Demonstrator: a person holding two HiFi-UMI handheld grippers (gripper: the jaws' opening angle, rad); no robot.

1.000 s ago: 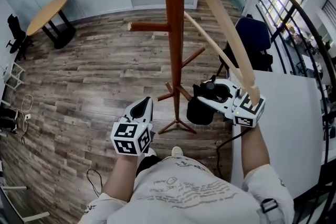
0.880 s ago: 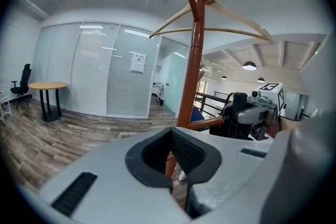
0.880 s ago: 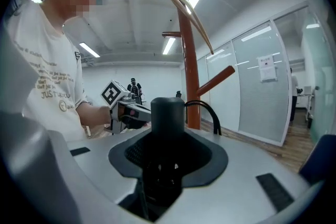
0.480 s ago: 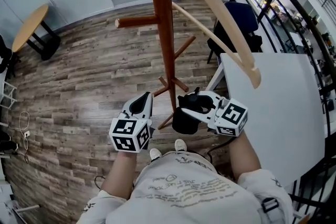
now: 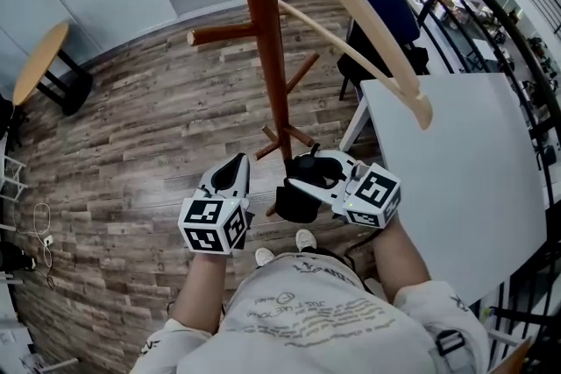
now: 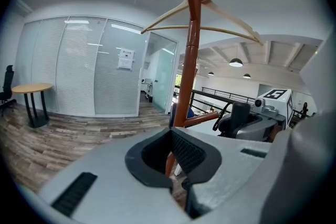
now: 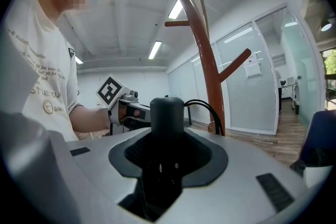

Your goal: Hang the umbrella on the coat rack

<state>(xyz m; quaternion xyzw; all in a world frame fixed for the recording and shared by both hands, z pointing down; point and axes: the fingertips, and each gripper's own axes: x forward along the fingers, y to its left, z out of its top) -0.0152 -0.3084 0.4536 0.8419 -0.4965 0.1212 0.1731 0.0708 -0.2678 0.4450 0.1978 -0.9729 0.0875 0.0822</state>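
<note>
A black folded umbrella sits in my right gripper, which is shut on it just right of the coat rack's pole. In the right gripper view its round handle stands up between the jaws, with a black strap loop beside it. The brown wooden coat rack rises in front of me, and a pale wooden hanger hangs from a top peg. My left gripper is shut and empty, left of the pole at the same height. From it I see the rack and the umbrella.
A white table stands close on the right, with a blue chair behind it and a black railing beyond. A round wooden table is at the far left. A cable lies on the plank floor.
My right gripper has come down and to the left with the umbrella, ending close beside the left gripper near the rack's pole. The left gripper has hardly moved.
</note>
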